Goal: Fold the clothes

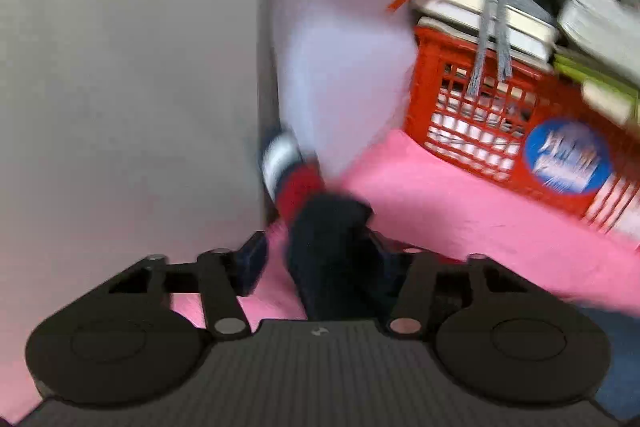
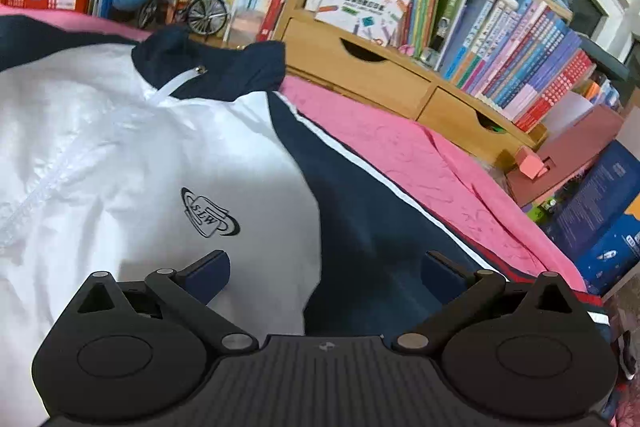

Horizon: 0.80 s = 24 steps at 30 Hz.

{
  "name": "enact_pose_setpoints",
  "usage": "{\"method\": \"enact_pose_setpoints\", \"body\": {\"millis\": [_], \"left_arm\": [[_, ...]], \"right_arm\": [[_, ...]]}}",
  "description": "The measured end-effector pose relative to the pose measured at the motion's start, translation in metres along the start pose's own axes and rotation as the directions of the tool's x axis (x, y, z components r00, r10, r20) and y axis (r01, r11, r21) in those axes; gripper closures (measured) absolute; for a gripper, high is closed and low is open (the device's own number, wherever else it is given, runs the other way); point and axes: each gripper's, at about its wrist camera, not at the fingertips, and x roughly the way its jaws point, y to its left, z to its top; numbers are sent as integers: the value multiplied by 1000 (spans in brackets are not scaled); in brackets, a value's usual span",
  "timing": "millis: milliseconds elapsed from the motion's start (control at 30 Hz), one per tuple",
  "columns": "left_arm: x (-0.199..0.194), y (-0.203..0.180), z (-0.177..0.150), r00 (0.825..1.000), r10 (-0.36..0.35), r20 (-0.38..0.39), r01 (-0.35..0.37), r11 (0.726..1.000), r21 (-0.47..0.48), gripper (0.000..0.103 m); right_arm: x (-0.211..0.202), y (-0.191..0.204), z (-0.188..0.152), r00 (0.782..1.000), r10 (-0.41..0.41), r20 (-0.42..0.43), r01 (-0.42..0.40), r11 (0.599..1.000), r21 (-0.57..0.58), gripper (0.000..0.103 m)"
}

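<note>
The left tool (image 1: 316, 255) has navy sleeve fabric (image 1: 332, 251) bunched between its narrowed fingers, over the pink bedspread (image 1: 460, 211) near a red plastic crate (image 1: 500, 131). The right tool (image 2: 324, 271) gapes wide, empty, above the white-and-navy zip jacket (image 2: 160, 155) spread flat there.

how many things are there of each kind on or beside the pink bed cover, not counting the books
white and navy zip-up jacket: 1
red plastic lattice crate: 1
small metal model bicycle: 1
wooden drawers with cut-out handles: 2
Total: 5
</note>
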Motion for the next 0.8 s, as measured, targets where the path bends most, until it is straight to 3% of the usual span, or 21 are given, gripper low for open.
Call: {"method": "enact_pose_setpoints", "body": {"millis": [33, 67, 100, 133, 200, 233, 300, 367, 433, 500, 533, 567, 633, 700, 733, 800], "left_arm": [[-11, -6, -2, 997, 35, 75, -40, 997, 67, 52], [-26, -11, -6, 982, 75, 175, -95, 990, 109, 52], [-40, -15, -11, 955, 110, 277, -154, 978, 142, 52], [-55, -20, -15, 916, 138, 377, -215, 962, 169, 52], [-66, -27, -20, 855, 225, 467, -344, 921, 185, 48], [-61, -28, -18, 875, 232, 425, -345, 914, 212, 43], [-47, -29, -13, 925, 219, 310, -307, 912, 272, 43], [-34, -35, -14, 950, 213, 230, -283, 897, 340, 38], [-37, -38, -16, 954, 214, 209, -278, 895, 350, 38], [-69, -39, -21, 943, 120, 311, -220, 926, 307, 38], [-86, -39, -23, 929, 74, 363, -187, 940, 287, 30], [-104, -45, -26, 921, -22, 388, -114, 939, 324, 17], [-126, -66, -33, 927, -197, 318, 44, 902, 429, 11], [-135, -85, -39, 914, -359, 188, 235, 847, 477, 11], [-136, -94, -43, 899, -424, 110, 330, 820, 467, 11], [-135, -111, -52, 847, -532, -26, 489, 757, 433, 11]], "right_arm": [[1, 2, 1, 1000, -3, -3, 3, 1000, -8, 0], [2, 4, 3, 1000, -5, -6, 5, 1000, -14, 0], [4, 5, 4, 1000, -7, -9, 7, 1000, -21, 0], [5, 7, 5, 1000, -8, -12, 8, 1000, -25, 0], [9, 9, 8, 1000, -11, -20, 11, 999, -30, 0], [11, 10, 9, 1000, -12, -23, 11, 1000, -29, 0], [14, 13, 10, 1000, -8, -23, 7, 1000, -25, 0], [14, 14, 12, 1000, -1, -19, 1, 1000, -21, 0], [12, 16, 12, 1000, 2, -13, -2, 999, -33, 0], [10, 17, 12, 1000, 4, -6, -5, 999, -46, 0], [9, 17, 12, 1000, 11, -2, -11, 999, -43, 0], [8, 16, 12, 1000, 18, 2, -18, 999, -40, 0], [7, 16, 13, 999, 37, 10, -37, 999, -28, 0], [8, 16, 15, 999, 48, 19, -48, 999, -10, 0], [9, 17, 16, 998, 51, 23, -51, 999, -1, 0], [8, 18, 15, 998, 61, 31, -61, 998, 1, 0]]}}
